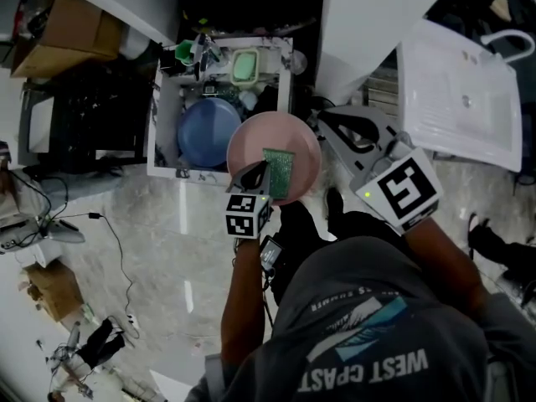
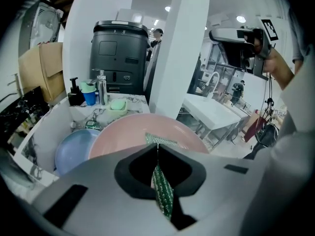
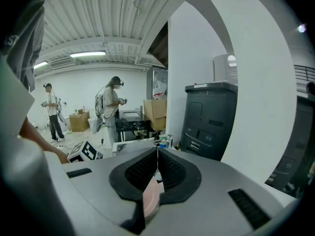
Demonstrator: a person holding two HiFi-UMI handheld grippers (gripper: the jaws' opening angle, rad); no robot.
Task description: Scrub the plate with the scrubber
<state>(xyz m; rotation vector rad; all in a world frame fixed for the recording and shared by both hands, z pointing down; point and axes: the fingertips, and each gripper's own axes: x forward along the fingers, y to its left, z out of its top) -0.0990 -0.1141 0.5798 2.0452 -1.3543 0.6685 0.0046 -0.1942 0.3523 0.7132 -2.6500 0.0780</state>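
A pink plate is held in the air above the sink area, its face up toward the head camera. My right gripper is shut on its right rim, and the pink rim shows edge-on between the jaws. My left gripper is shut on a green scrubber that lies flat against the plate's face. In the left gripper view the scrubber runs from the jaws up onto the plate.
A white sink basin below holds a blue plate, a green soap dish and bottles. A white tray-like sink lies to the right. A black bin and a white pillar stand behind. People stand far off.
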